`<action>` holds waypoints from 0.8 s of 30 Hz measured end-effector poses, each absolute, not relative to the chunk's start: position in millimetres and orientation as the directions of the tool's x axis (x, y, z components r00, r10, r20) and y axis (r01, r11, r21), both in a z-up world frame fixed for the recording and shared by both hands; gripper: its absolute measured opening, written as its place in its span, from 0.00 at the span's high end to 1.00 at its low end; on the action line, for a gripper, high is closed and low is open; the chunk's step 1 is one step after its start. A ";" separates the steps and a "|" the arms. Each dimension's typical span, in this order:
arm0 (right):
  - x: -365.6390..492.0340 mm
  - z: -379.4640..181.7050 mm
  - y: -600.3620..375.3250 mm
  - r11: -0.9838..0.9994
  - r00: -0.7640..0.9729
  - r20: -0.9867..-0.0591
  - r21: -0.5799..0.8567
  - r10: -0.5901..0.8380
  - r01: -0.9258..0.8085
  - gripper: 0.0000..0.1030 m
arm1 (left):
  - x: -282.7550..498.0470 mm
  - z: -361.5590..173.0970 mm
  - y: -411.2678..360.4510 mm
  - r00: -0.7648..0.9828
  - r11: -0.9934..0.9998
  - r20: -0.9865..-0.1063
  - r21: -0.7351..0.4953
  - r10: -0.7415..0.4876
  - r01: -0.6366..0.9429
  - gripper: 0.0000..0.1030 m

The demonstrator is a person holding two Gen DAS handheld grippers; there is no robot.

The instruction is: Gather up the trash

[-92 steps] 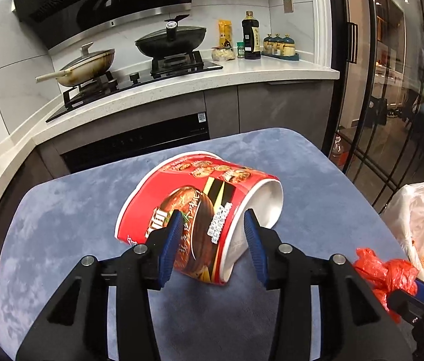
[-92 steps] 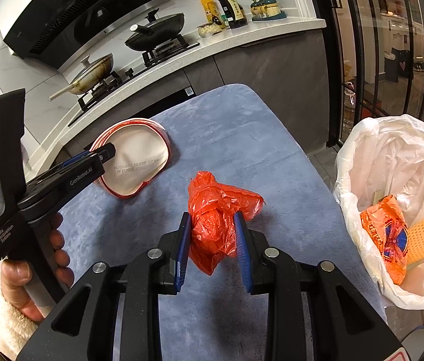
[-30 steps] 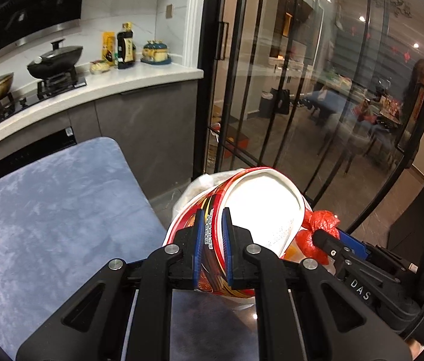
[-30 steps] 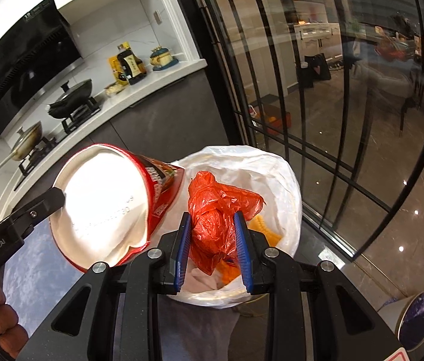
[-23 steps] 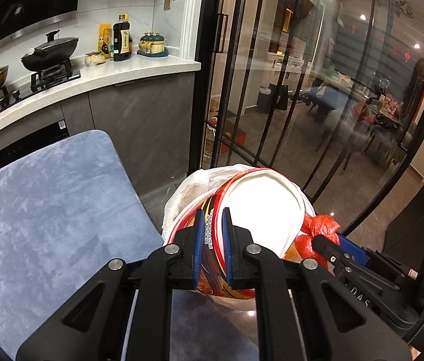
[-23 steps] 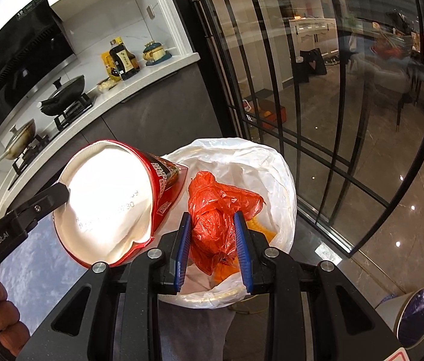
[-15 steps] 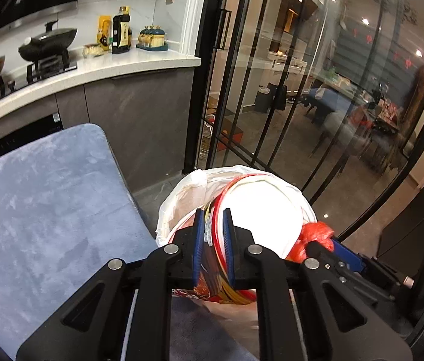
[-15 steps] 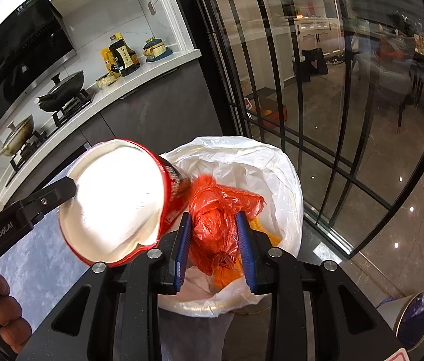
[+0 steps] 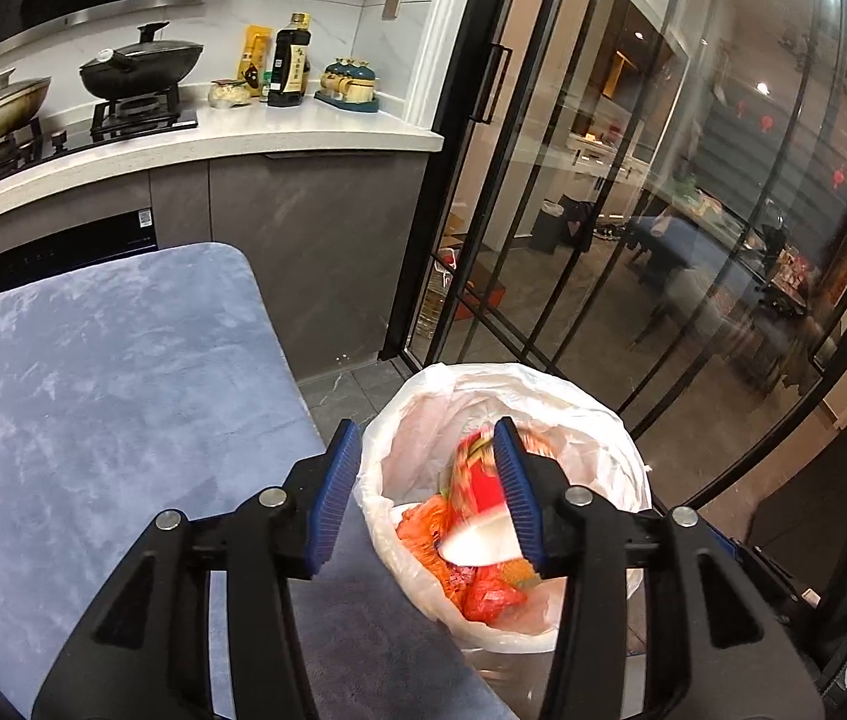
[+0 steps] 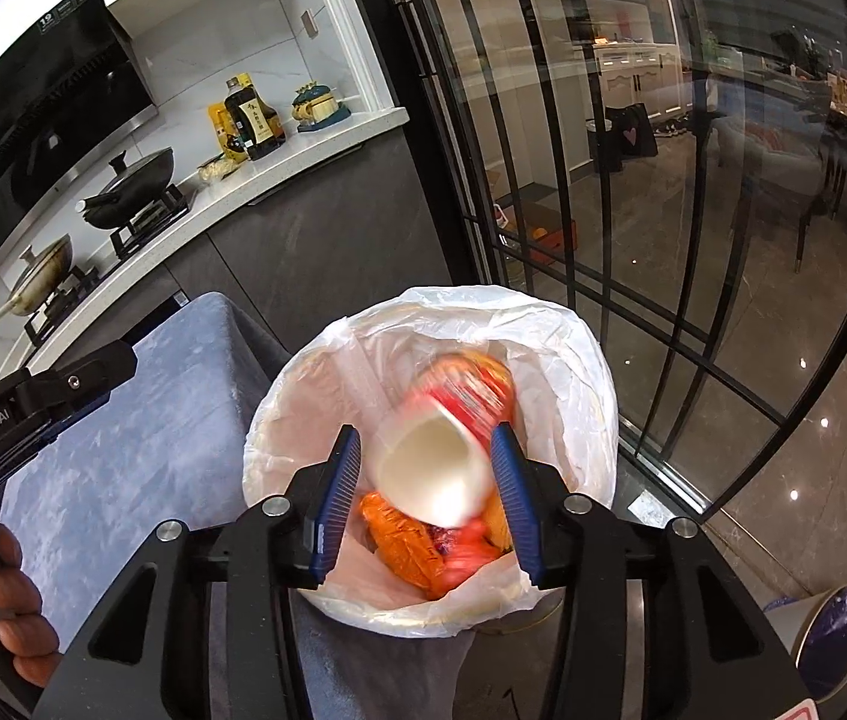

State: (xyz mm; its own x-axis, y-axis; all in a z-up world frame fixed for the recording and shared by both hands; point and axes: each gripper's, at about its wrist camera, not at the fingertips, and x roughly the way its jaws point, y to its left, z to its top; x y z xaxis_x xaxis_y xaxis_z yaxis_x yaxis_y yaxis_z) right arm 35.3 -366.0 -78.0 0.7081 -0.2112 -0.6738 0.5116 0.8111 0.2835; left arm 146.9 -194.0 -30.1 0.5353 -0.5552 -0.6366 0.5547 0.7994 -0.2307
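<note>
Release step of trash collection. Left gripper and right gripper both hang spread and empty above the lined bin. The noodle cup, blurred, drops mouth-up inside, onto the red bag and orange wrappers. The next move probably calls for returning to the table.

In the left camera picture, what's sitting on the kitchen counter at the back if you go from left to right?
Pale pan with lid → black wok with lid → small jar → yellow packet → dark sauce bottle → blue tray of little pots.
</note>
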 end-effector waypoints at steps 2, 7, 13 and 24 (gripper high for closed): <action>35.1 -76.8 -362.4 0.815 0.709 -0.673 0.279 -0.211 0.507 0.56 | 145.5 -29.2 -190.2 0.541 0.804 -0.638 -0.224 -0.548 0.551 0.56; 33.8 -70.3 -354.2 0.823 0.715 -0.667 0.276 -0.209 0.497 0.50 | 140.0 -26.6 -180.4 0.553 0.816 -0.650 -0.190 -0.522 0.546 0.56; 28.9 -61.5 -341.9 0.836 0.724 -0.658 0.265 -0.206 0.480 0.47 | 132.3 -23.8 -165.3 0.567 0.830 -0.653 -0.180 -0.502 0.528 0.45; 12.3 -47.4 -314.3 0.862 0.728 -0.652 0.228 -0.210 0.452 0.35 | 106.2 -11.6 -137.9 0.628 0.868 -0.654 -0.092 -0.422 0.488 0.22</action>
